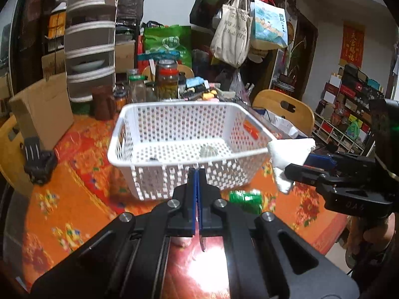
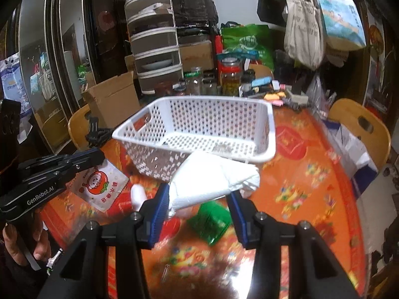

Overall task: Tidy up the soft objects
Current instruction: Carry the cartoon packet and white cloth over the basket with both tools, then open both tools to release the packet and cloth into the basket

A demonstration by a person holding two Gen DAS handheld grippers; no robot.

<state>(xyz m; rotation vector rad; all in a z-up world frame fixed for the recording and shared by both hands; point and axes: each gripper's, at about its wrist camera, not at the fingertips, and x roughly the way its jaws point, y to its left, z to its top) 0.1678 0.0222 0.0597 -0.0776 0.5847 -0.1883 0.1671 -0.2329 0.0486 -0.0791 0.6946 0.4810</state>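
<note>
Right tongs [image 2: 197, 199] grip a white cloth [image 2: 212, 179] just near the basket [image 2: 270, 134]; left tongs [image 1: 197, 174] closed, empty, near the basket's near wall.

A round table covered with an orange floral tablecloth [image 1: 74, 174] occupies the centre of the room. Light wooden chairs with cut-out backrests [image 1: 286, 107] stand around it. A tall grey mesh food cover with white bands [image 1: 91, 39] stands at the table's far side. A red wall scroll with gold characters [image 1: 352, 43] hangs on the pale wall. Dark glass-fronted cabinet doors [image 2: 49, 57] line the left side.
</note>
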